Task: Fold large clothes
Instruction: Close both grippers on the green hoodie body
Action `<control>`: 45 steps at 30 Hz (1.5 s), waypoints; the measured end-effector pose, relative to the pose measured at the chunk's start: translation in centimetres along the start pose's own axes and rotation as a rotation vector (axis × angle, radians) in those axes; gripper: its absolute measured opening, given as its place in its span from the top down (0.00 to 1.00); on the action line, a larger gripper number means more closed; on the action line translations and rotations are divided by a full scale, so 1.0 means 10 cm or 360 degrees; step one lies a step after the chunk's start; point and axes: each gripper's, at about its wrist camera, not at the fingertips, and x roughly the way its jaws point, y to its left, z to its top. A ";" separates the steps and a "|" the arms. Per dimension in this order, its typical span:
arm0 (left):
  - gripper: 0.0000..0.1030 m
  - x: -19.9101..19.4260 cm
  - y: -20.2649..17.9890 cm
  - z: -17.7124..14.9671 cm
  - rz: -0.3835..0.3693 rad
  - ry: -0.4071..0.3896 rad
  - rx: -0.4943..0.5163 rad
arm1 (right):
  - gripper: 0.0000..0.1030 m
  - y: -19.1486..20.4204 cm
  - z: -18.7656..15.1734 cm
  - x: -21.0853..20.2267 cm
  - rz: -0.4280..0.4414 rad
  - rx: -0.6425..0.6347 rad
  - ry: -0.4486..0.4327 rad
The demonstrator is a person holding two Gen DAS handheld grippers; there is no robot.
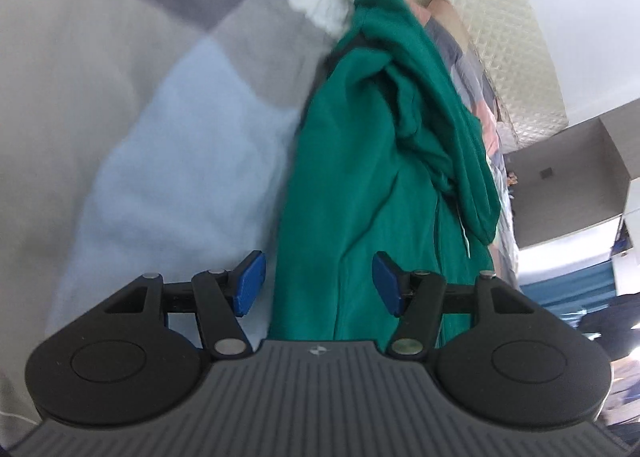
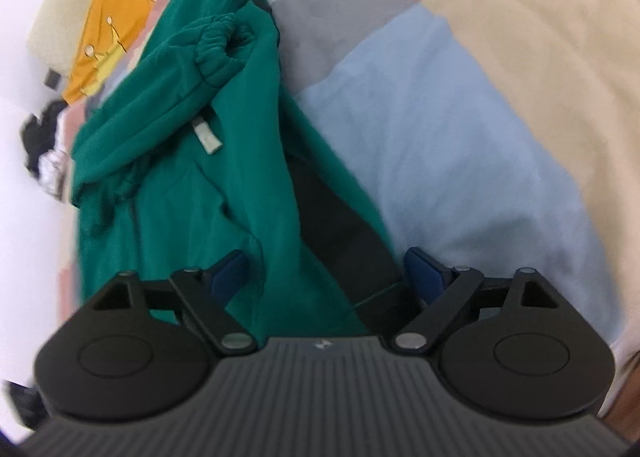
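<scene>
Both claws, left claw (image 1: 319, 284) and right claw (image 2: 327, 272), hang released over the green garment (image 1: 360, 193) on the bed (image 1: 180, 161); pinch one edge layer each, evenly.

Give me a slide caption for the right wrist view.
Open right gripper above a rumpled green garment on a patchwork quilt.
</scene>
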 end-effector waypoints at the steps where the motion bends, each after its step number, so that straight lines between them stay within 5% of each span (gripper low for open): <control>1: 0.37 0.02 0.04 -0.01 -0.0022 0.0013 -0.0023 | 0.14 -0.01 -0.01 0.00 0.0053 0.0031 0.0025; 6: 0.37 0.01 0.17 -0.07 -0.0071 0.0027 -0.0049 | 0.14 0.08 -0.12 -0.09 0.0454 0.0056 0.0070; 9: 0.37 -0.02 0.18 -0.12 -0.0121 0.0034 -0.0079 | 0.14 0.17 -0.21 -0.24 0.0633 0.0011 -0.0022; 13: 0.37 0.00 0.13 -0.16 -0.0095 0.0039 -0.0081 | 0.15 0.14 -0.28 -0.29 0.0534 0.0035 -0.0090; 18: 0.37 0.01 0.05 -0.25 -0.0051 0.0036 -0.0041 | 0.14 0.04 -0.28 -0.13 0.0102 0.0034 -0.0044; 23: 0.34 0.06 -0.02 -0.35 -0.0061 0.0036 0.0017 | 0.15 0.08 -0.26 -0.07 0.0045 -0.0058 -0.0077; 30: 0.35 0.17 -0.08 -0.45 -0.0120 0.0105 0.0096 | 0.16 0.02 -0.26 0.00 0.0279 0.0007 0.0013; 33: 0.51 0.18 -0.14 -0.52 -0.0104 0.0133 0.0174 | 0.26 0.09 -0.30 0.01 0.0501 0.0011 0.0056; 35: 0.70 0.24 -0.18 -0.60 -0.0025 0.0175 0.0209 | 0.26 0.19 -0.33 0.03 0.0436 -0.0075 0.0047; 38: 0.81 0.24 -0.23 -0.64 0.0036 0.0137 0.0220 | 0.38 0.16 -0.33 0.13 0.0322 -0.0033 0.0072; 39: 0.83 0.22 -0.24 -0.64 0.0044 0.0113 0.0210 | 0.42 0.14 -0.33 0.14 0.0315 -0.0015 0.0064; 41: 0.87 0.17 -0.27 -0.65 0.0060 0.0052 0.0207 | 0.65 0.15 -0.33 0.11 0.0268 -0.0014 0.0032; 45: 0.88 -0.07 -0.30 -0.63 -0.0045 -0.0104 0.0128 | 0.75 0.15 -0.36 -0.04 0.0329 -0.0013 -0.0050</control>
